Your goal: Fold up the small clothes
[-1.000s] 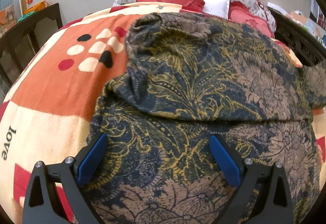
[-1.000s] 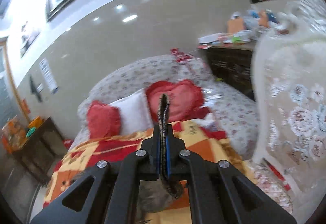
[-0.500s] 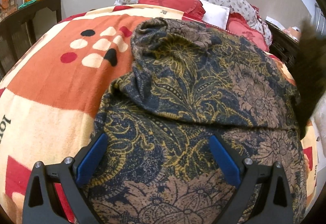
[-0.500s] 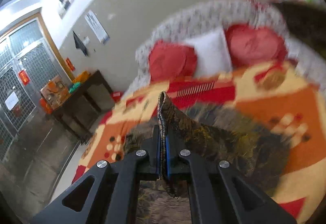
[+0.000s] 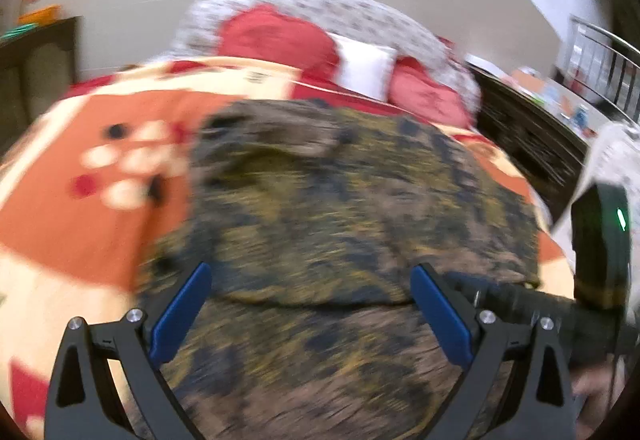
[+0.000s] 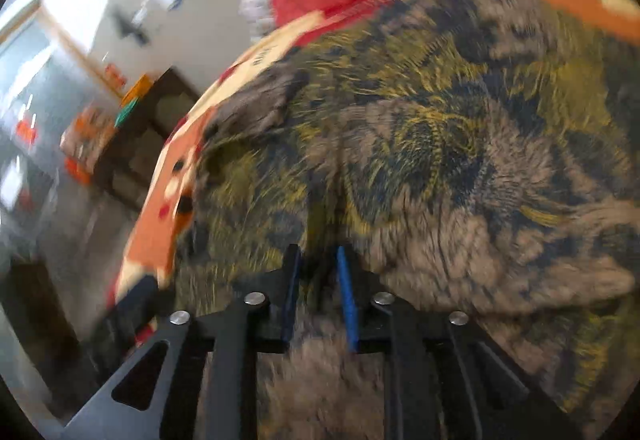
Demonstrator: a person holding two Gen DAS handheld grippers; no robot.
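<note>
A dark blue, gold and brown floral garment (image 5: 340,208) lies on the orange and cream blanket (image 5: 72,208), with one layer folded over another; its fold edge runs across the near part. My left gripper (image 5: 308,304) is open and empty, low over the near part of the garment. My right gripper (image 6: 318,288) is over the same garment (image 6: 440,144), its blue pads slightly apart with cloth between them; the frame is blurred. The right tool's black body (image 5: 560,312) shows at the right of the left wrist view.
Red pillows (image 5: 276,40) and a white pillow (image 5: 364,68) lie at the bed's head against a floral headboard. A dark wooden cabinet (image 5: 528,148) stands to the right, another dark cabinet (image 6: 152,132) to the left. The floor is beyond the bed's left edge.
My right gripper has swung down from high in the air, carrying the garment's edge over and onto the garment, and its jaws have parted a little. The left gripper has lifted slightly.
</note>
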